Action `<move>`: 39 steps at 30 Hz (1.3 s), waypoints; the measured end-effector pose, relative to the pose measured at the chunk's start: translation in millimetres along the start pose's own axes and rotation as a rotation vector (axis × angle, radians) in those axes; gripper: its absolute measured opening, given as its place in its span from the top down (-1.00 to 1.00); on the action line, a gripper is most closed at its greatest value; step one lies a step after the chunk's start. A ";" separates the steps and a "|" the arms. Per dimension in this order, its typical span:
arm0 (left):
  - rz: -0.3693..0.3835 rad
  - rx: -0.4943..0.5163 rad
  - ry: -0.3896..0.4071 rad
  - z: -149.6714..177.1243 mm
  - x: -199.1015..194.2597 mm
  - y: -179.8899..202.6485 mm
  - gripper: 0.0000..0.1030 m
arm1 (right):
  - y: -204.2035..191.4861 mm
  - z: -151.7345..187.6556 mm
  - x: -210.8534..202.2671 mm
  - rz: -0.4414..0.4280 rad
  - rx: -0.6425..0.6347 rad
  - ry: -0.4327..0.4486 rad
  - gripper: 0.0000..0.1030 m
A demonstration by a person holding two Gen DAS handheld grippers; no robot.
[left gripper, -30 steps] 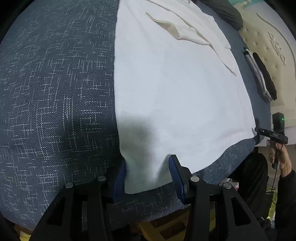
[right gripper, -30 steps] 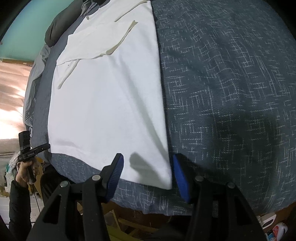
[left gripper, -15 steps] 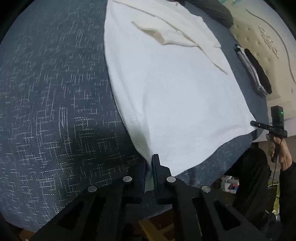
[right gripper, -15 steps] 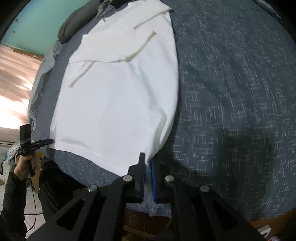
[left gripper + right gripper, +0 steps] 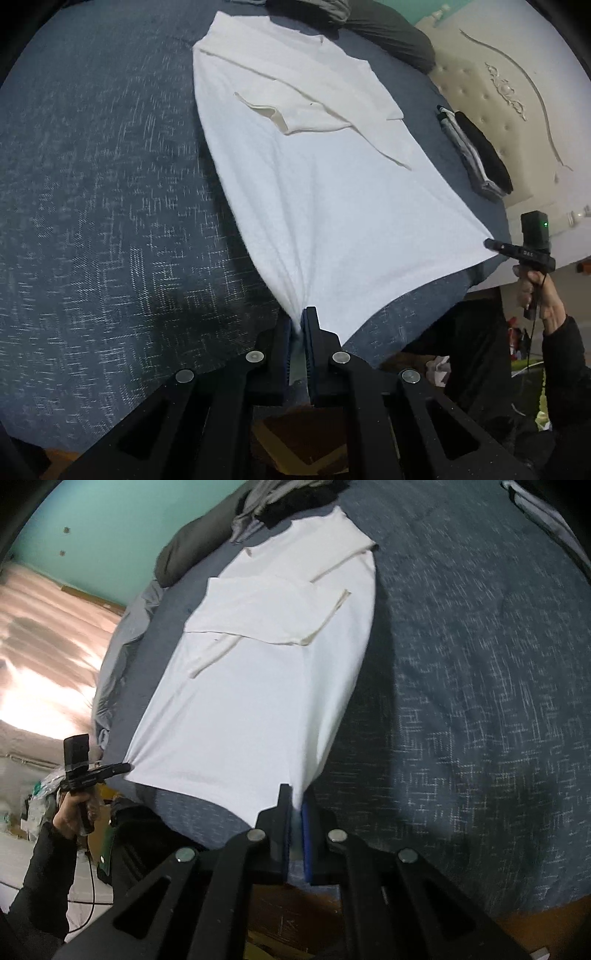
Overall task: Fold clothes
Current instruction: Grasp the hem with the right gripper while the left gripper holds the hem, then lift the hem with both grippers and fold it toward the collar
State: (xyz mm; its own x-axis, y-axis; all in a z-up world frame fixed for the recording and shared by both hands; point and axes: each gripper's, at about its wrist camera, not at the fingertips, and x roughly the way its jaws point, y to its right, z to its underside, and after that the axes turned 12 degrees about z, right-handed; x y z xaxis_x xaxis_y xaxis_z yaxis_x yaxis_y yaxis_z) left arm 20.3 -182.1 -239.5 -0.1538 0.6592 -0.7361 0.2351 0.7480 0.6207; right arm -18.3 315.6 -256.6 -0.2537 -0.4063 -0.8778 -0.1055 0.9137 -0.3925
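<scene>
1. Left wrist view: We have our left gripper (image 5: 298,325) clenched on one bottom corner of the white T-shirt (image 5: 332,192), the cloth bunching into fine pleats where the pads pinch it. The shirt lies lengthwise on the blue patterned bedspread (image 5: 103,206), collar end far from us, with both sleeves already turned in across the chest. Across the hem, the right gripper (image 5: 495,244) pinches the opposite corner. We judge the fabric light, soft and limp: it will sag between the two grips and wants holding at both hem corners to keep the edge straight. A stack of folded clothes (image 5: 476,155) sits near the cream headboard (image 5: 498,92).

2. Right wrist view: We see the right gripper (image 5: 295,801) clamped on the other hem corner of the T-shirt (image 5: 266,686), which rises slightly off the bedspread (image 5: 480,701) at that edge. The left gripper (image 5: 123,767) grips the far corner, held by a hand (image 5: 75,808) in a dark sleeve. The shirt looks clean, plain white and smooth, apart from faint creases near the corners. A heap of dark clothes (image 5: 280,502) lies beyond the collar.
</scene>
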 end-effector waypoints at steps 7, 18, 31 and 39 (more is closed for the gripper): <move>0.003 0.039 0.016 4.8 -16.3 19.2 0.88 | -16.0 1.7 -27.0 -0.029 -0.046 0.028 0.92; 0.003 0.065 0.048 33.9 -54.3 18.0 0.91 | -23.5 16.9 -55.3 -0.074 -0.077 0.060 0.92; 0.047 0.149 0.100 55.3 -83.4 63.0 0.92 | -39.2 51.8 -103.4 -0.163 -0.119 0.100 0.92; 0.068 0.145 0.152 49.6 -92.7 67.5 0.91 | -44.5 39.1 -117.5 -0.201 -0.116 0.127 0.92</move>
State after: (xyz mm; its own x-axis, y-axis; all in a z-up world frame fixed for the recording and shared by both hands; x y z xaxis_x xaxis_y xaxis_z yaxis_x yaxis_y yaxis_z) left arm 98.0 -196.5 -142.7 -0.2737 0.7200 -0.6377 0.3840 0.6897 0.6139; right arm 53.7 322.4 -146.7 -0.3341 -0.5825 -0.7410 -0.2734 0.8122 -0.5153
